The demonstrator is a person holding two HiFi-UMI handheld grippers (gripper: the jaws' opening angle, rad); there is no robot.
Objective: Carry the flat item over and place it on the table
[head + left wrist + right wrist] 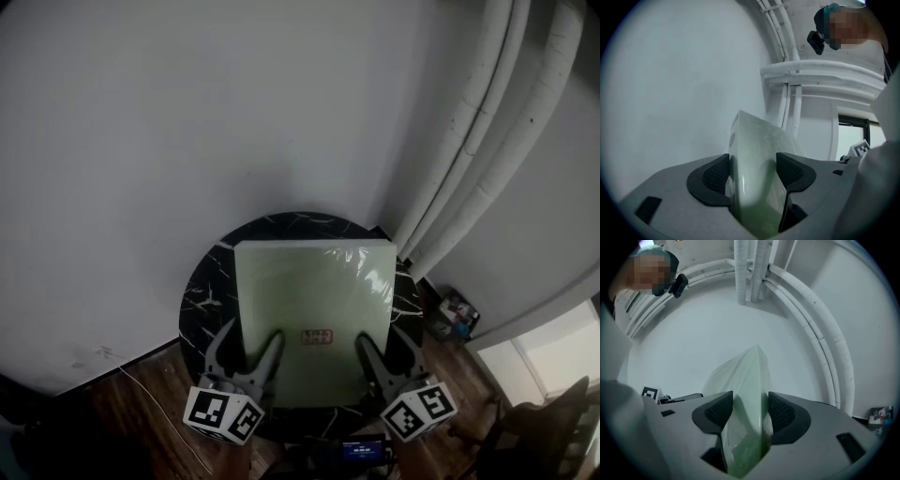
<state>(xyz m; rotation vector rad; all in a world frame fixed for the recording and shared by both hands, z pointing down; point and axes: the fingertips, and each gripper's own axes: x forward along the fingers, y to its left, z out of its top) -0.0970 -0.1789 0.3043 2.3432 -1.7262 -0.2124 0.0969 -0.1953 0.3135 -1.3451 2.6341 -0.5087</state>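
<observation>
**Green flat item held over the round counter by both grippers**

The pale green, film-wrapped flat item [314, 309] lies level in the head view, covering most of the dark marbled counter [199, 292]. Whether it already rests on the top or hangs just above it, I cannot tell. The left gripper [248, 349] bites its near edge at about 7 o'clock and the right gripper [389, 352] at about 5 o'clock. Each gripper view shows the jaws clamped on the item's edge. From both jaws the item runs out toward 12 o'clock. It looks almost square, so no long axis stands out, and neither gripper is nearer. Setting it down looks like a straight, even lowering.
</observation>
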